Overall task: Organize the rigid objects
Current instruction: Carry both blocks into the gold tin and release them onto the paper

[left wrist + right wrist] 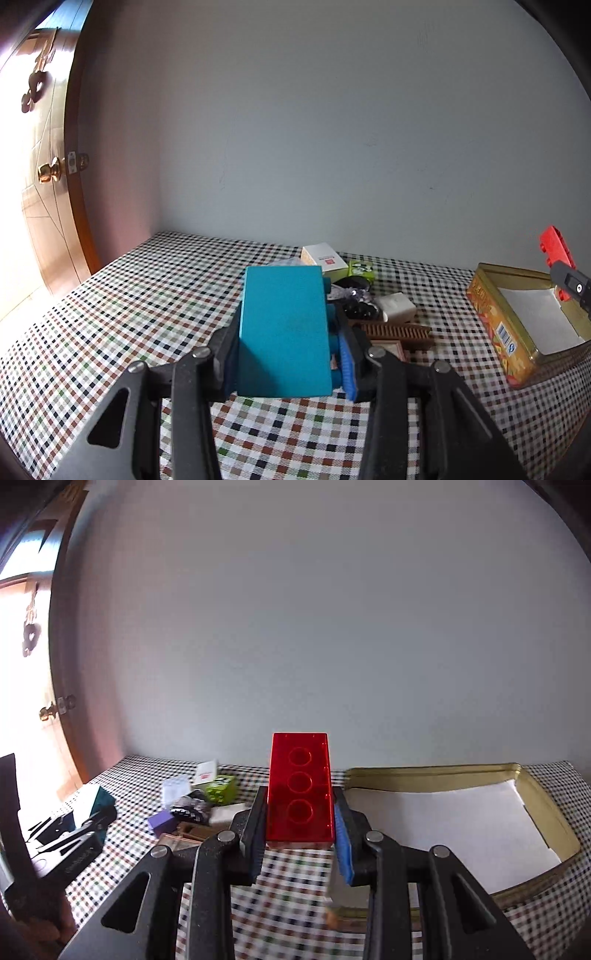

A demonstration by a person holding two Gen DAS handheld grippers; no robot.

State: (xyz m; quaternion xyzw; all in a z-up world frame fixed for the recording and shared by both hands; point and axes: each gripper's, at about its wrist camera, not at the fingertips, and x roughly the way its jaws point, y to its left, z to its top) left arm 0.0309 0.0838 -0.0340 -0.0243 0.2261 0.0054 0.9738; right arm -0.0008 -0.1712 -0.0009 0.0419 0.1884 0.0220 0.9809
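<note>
The left gripper (290,354) has its jaws clamped on a smooth teal block (284,332), held above the checked desk (110,314). The right gripper's (299,834) jaws pinch a glossy red brick (300,786) with three round rings. Beyond, a shallow gold tin (532,786) holds only white paper (443,819). A pile of small boxes (325,258) lies by the wall.

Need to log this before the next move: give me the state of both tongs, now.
Left tongs: shut on the teal block, held above the checked cloth.
Right tongs: shut on the red block, beside the gold tin.
</note>
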